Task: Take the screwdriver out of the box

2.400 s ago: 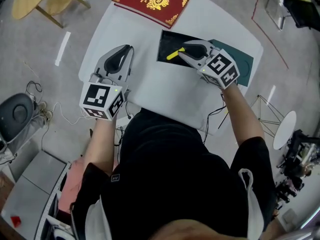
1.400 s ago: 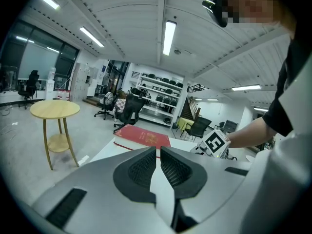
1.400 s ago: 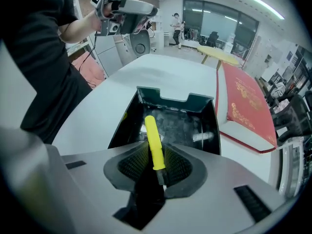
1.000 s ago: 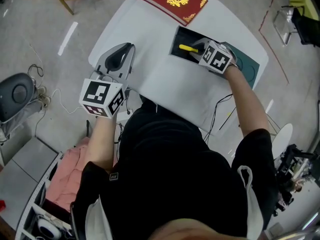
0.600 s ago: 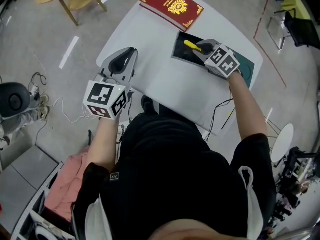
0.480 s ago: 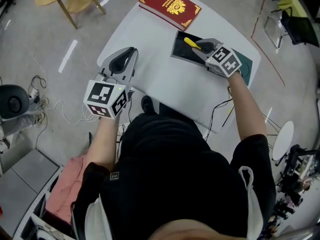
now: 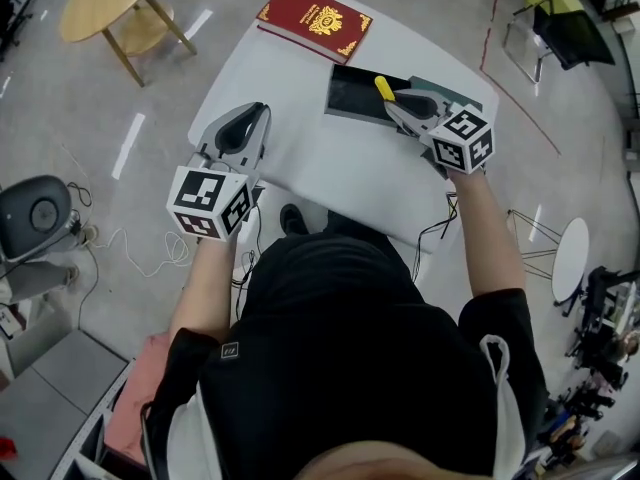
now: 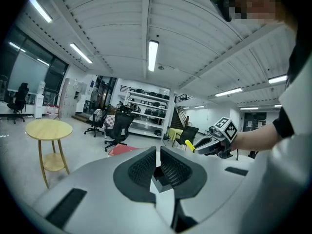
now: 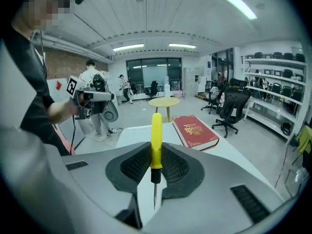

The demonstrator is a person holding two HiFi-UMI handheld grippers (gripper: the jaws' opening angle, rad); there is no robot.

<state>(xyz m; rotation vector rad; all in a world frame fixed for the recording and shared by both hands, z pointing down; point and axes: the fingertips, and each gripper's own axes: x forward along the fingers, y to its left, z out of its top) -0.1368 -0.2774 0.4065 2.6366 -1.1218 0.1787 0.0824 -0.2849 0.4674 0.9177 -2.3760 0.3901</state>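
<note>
The screwdriver (image 9: pixel 156 138), yellow-handled with a black collar and thin metal shaft, sits clamped by its handle in the right tongs (image 7: pixel 399 108) over the right end of the black box (image 7: pixel 352 94) at the worktop's (image 7: pixel 330 168) far side, while the left tongs (image 8: pixel 157 156) hover clenched and empty at the left.

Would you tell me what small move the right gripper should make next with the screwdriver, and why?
Probably carry it sideways over the bare white table beside the box and lower it there. The right gripper has its jaws clamped on the handle of the yellow screwdriver, which in the head view appears lifted over the open box's edge, so only setting it down seems left.
</note>
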